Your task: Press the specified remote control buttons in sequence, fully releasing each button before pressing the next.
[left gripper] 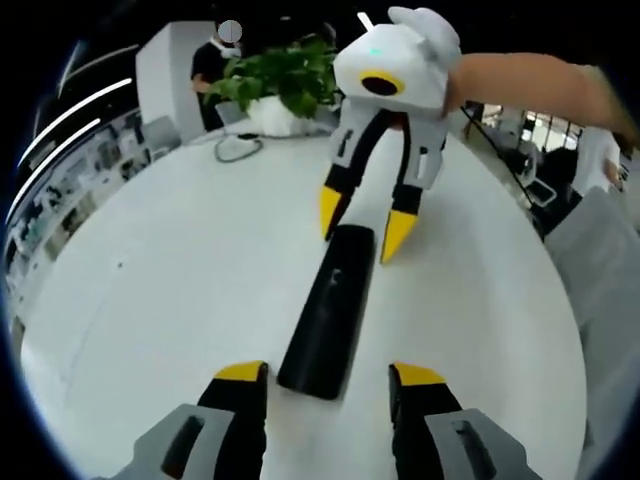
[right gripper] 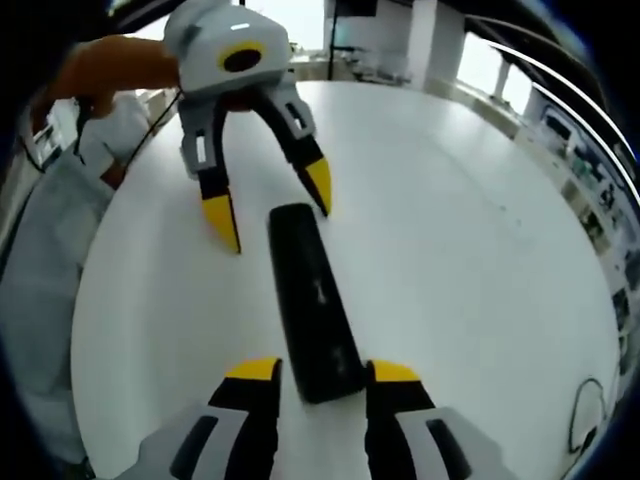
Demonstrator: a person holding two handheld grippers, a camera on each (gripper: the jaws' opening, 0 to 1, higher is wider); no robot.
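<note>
With the 2 spread grippers, left gripper (left gripper: 327, 374) and right gripper (right gripper: 320, 371), bracketing the remote (left gripper: 327, 310) mid-table (left gripper: 180, 270), no button seems pressed; next needs a jaw tip lowered onto one.

Button markings on the remote control (left gripper: 328, 310) are too small to read in either view. In the right gripper view, the remote's near end (right gripper: 330, 385) sits between the jaws; contact cannot be determined. The counter (left gripper: 180, 280) runs off frame at lower left.

Potted plant (left gripper: 285, 85), cable (left gripper: 237, 148), white table (left gripper: 180, 270)
</note>
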